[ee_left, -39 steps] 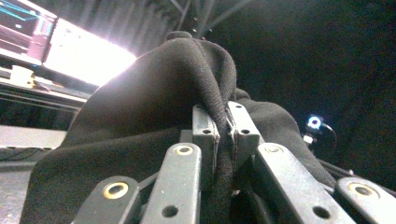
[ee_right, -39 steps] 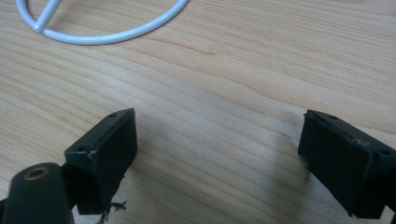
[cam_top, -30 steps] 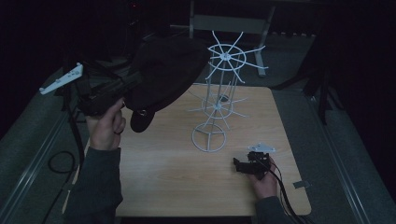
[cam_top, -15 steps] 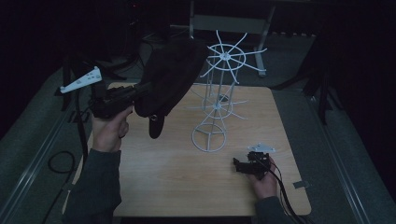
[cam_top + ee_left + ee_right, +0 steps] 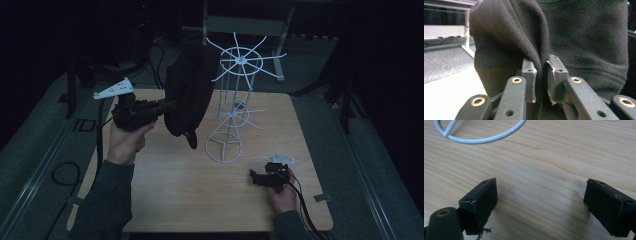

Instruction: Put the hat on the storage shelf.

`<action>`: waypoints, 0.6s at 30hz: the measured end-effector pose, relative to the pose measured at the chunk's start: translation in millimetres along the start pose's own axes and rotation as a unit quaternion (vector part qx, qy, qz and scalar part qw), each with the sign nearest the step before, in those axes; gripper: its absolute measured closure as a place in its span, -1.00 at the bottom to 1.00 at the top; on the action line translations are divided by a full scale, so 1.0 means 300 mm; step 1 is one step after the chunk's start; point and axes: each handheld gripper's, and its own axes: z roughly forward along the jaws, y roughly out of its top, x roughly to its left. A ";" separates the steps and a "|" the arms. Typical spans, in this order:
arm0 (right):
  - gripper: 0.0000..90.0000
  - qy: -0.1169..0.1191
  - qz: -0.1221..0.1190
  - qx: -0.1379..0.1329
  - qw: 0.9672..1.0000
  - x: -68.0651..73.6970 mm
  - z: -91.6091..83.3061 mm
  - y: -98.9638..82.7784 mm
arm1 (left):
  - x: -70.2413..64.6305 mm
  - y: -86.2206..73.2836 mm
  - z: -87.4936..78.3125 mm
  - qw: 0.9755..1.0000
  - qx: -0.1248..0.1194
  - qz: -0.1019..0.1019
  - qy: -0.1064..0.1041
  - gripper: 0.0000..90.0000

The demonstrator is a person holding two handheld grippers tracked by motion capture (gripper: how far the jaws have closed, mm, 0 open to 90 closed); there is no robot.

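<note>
A black fleece hat (image 5: 187, 95) hangs upright against the left spokes of a white wire rack (image 5: 240, 62) that stands on the wooden table (image 5: 175, 200). My left gripper (image 5: 169, 105) reaches level from the left and pinches a fold of the hat (image 5: 586, 37). In the left gripper view the fold fills the narrow gap between the left gripper's (image 5: 541, 67) pads. Its jaws have just been opening a little, with the fabric still between them. My right gripper (image 5: 255, 177) rests low on the table at the front right. The right gripper (image 5: 541, 187) is open over bare wood.
The rack's round base ring (image 5: 225, 147) sits mid-table, and its arc (image 5: 484, 140) lies just ahead of the right gripper. Cables run along the grey floor at the left (image 5: 65, 175). A metal frame (image 5: 245, 25) stands behind the table.
My left gripper has moved right and slightly down with the hat. The hat has swung from lying flat and wide to hanging upright against the rack. The right hand has stayed still.
</note>
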 end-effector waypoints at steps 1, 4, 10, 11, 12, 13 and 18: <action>-0.74 0.000 0.000 0.000 1.000 0.000 0.000 0.000 | 0.000 0.000 0.000 1.000 0.000 0.000 0.000 0.70; -0.74 0.000 0.000 0.000 1.000 0.000 0.000 0.000 | -0.002 -0.007 0.018 1.000 0.009 -0.002 -0.005 0.64; -0.74 0.000 0.000 0.000 1.000 0.000 0.000 0.000 | 0.009 -0.008 0.026 1.000 0.015 -0.021 -0.011 0.22; -0.74 0.000 0.000 0.000 1.000 0.000 0.000 0.000 | 0.009 -0.008 0.026 1.000 0.015 -0.021 -0.011 0.15; -0.74 0.000 0.000 0.001 1.000 0.000 0.000 0.000 | 0.012 -0.008 0.026 1.000 0.015 -0.025 -0.010 0.09; -0.74 0.000 0.000 0.001 1.000 0.000 0.000 0.000 | 0.013 -0.008 0.026 1.000 0.014 -0.026 -0.009 0.09; -0.74 0.000 0.000 0.001 1.000 0.000 -0.001 0.000 | 0.012 -0.004 0.011 1.000 0.000 -0.024 -0.007 -0.13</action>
